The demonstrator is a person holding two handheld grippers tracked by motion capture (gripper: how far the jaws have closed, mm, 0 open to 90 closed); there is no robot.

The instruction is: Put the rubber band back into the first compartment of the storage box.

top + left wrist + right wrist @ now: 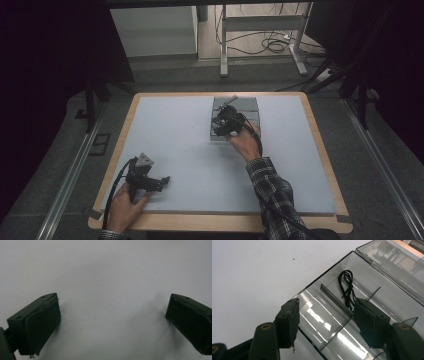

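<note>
A clear plastic compartment box [247,106] lies at the back middle of the mat, its lid [394,257] folded open. In one compartment lies a small black looped cord [347,287]. My right gripper [325,306] hovers over the box [372,272] with its jaws open. One pad is outside the box's near wall, and the other is inside, right beside the cord's lower end. Nothing is pressed between them. In the high view the right gripper [222,122] covers the box's left half. My left gripper [164,182] rests at the front left, jaws wide open [112,322] over bare mat.
A pale grey mat [190,150] covers the table, which has a wooden rim [215,221]. Thin clear dividers [334,300] split the box into compartments. Beyond the table stand a desk frame [260,30] and floor cables [272,45].
</note>
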